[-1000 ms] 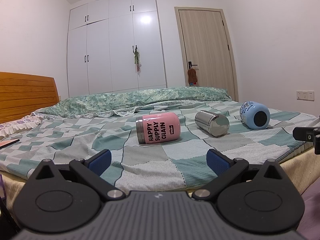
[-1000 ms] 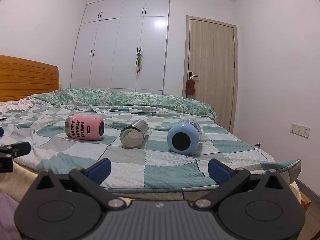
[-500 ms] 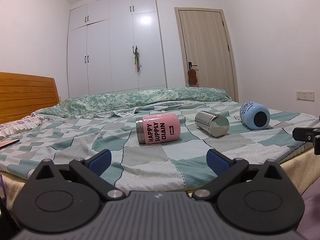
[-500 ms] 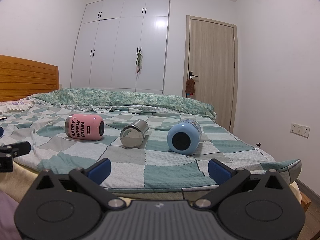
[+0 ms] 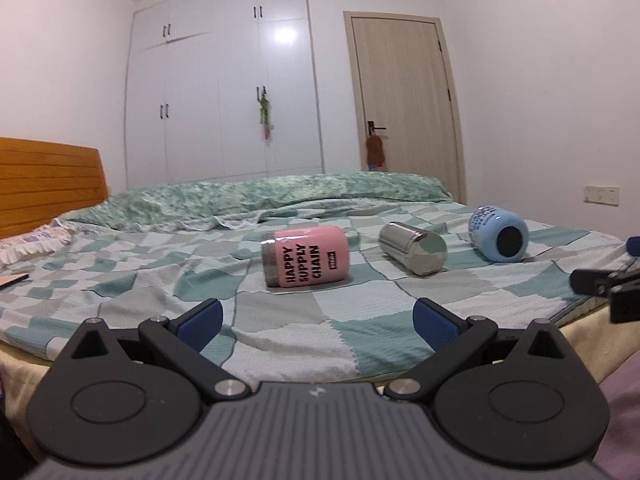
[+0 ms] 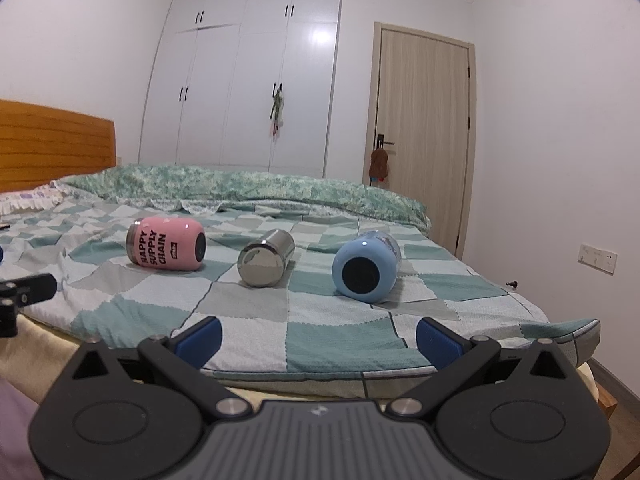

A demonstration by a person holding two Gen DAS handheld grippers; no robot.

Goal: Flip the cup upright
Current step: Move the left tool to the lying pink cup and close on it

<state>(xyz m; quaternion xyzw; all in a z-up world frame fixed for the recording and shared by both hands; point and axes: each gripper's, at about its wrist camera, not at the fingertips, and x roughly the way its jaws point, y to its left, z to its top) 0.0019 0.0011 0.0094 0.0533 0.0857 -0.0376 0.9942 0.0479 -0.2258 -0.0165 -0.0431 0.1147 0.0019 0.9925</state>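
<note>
Three cups lie on their sides on the bed's checked green blanket (image 5: 280, 320). A pink cup (image 5: 306, 256) with black lettering is on the left, a steel cup (image 5: 413, 248) in the middle, a light blue cup (image 5: 499, 233) on the right. The right wrist view shows the same pink cup (image 6: 166, 249), steel cup (image 6: 266, 258) and blue cup (image 6: 366, 266). My left gripper (image 5: 318, 326) is open and empty, short of the bed edge, facing the pink cup. My right gripper (image 6: 318, 334) is open and empty, facing the steel and blue cups.
A wooden headboard (image 5: 48, 186) stands at the left. A rolled green quilt (image 5: 280, 196) lies across the far side of the bed. A white wardrobe (image 5: 240, 92) and a wooden door (image 5: 404, 104) are behind. The other gripper shows at each view's edge (image 5: 604, 282).
</note>
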